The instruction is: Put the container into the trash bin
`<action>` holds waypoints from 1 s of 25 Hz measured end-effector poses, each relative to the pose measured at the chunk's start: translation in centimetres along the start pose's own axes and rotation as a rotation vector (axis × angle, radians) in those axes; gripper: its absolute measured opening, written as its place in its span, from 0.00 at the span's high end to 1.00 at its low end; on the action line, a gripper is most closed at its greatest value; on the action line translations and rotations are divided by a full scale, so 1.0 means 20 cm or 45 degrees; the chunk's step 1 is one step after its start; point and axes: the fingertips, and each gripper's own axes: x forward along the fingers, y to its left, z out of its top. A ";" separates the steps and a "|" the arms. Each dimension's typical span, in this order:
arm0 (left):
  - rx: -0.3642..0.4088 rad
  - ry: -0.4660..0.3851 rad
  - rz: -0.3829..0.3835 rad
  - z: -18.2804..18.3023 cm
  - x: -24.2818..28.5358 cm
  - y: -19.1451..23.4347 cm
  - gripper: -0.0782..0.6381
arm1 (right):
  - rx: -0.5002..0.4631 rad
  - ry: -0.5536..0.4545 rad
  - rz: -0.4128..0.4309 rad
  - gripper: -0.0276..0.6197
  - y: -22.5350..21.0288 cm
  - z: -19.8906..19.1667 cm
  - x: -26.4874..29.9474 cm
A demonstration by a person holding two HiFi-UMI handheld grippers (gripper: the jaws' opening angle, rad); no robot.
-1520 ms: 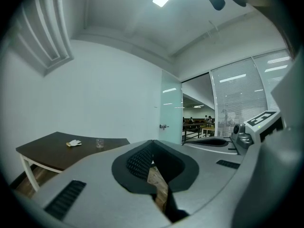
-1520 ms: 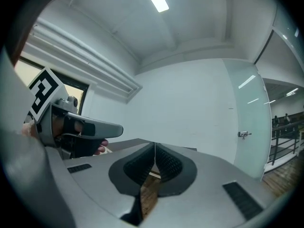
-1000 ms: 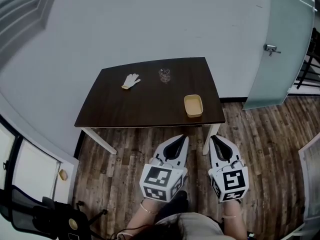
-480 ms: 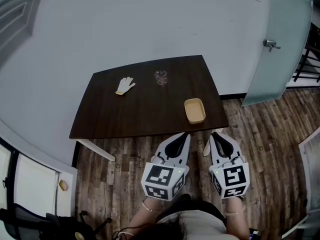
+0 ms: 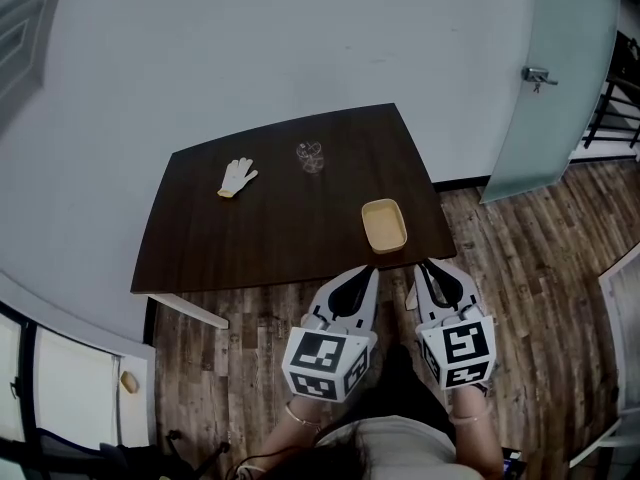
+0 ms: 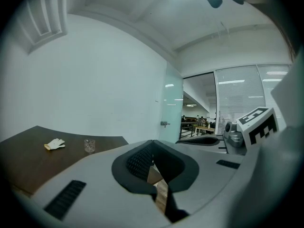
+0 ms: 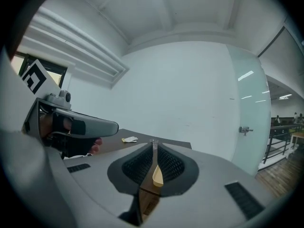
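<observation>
Head view: both grippers are held side by side and point forward above a wood-plank floor (image 5: 520, 258). Their tips lie at about the near edge of a dark table (image 5: 250, 238).

1. Left gripper (image 5: 370, 273). In the left gripper view its jaws meet at the tips, with only a thin slit lower down between the pads. Nothing is between them and they touch nothing.

2. Right gripper (image 5: 427, 267). Its jaws are opening. In the right gripper view they stand a narrow slit apart. Nothing is between the pads (the container shows through the slit, but it lies beyond the tips). They touch nothing.

3. Container (image 5: 384, 225). It is a shallow tan tray, rectangular with rounded corners. It lies flat on the table with its open side up, close to the near right corner. It is just ahead of both grippers, and both point roughly toward it. Its long axis runs away from the grippers, near to far, about in line with the way they point. One short end faces the grippers.

4. Farther items. A clear glass (image 5: 310, 156) stands ahead and to the left of the left gripper, near the far edge of the table. A pale glove (image 5: 236, 177) lies farther left. A frosted glass door (image 5: 545, 98) with a metal handle stands well off to the right of the right gripper.
</observation>
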 end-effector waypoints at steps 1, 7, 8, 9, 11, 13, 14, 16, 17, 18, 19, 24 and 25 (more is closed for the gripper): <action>0.000 0.000 0.005 0.00 0.04 0.02 0.87 | -0.001 0.002 0.005 0.92 -0.02 0.00 0.04; -0.024 0.022 0.036 0.01 0.33 0.13 0.87 | 0.017 0.043 0.052 0.90 -0.20 -0.04 0.29; -0.028 0.027 0.042 0.01 0.39 0.14 0.87 | 0.019 0.052 0.061 0.90 -0.23 -0.05 0.33; -0.029 0.033 0.048 0.01 0.44 0.16 0.87 | 0.024 0.060 0.070 0.89 -0.26 -0.05 0.37; -0.025 0.041 0.061 0.01 0.54 0.19 0.87 | 0.028 0.071 0.086 0.89 -0.33 -0.07 0.45; -0.027 0.046 0.078 0.01 0.63 0.23 0.87 | 0.021 0.085 0.102 0.89 -0.39 -0.08 0.54; -0.030 0.047 0.089 0.00 0.67 0.25 0.87 | 0.017 0.093 0.111 0.89 -0.42 -0.09 0.58; -0.044 0.050 0.109 -0.01 0.74 0.29 0.87 | 0.011 0.108 0.129 0.89 -0.46 -0.11 0.66; -0.051 0.052 0.117 -0.01 0.77 0.31 0.87 | 0.009 0.117 0.138 0.89 -0.47 -0.12 0.70; -0.056 0.055 0.124 -0.02 0.80 0.33 0.87 | 0.007 0.126 0.147 0.89 -0.49 -0.13 0.73; -0.059 0.059 0.132 -0.02 0.83 0.35 0.87 | 0.006 0.136 0.154 0.89 -0.50 -0.14 0.77; -0.051 0.074 0.175 -0.08 0.96 0.44 0.87 | 0.014 0.200 0.180 0.87 -0.55 -0.24 0.92; -0.051 0.077 0.181 -0.09 0.98 0.46 0.87 | 0.010 0.215 0.183 0.87 -0.56 -0.26 0.95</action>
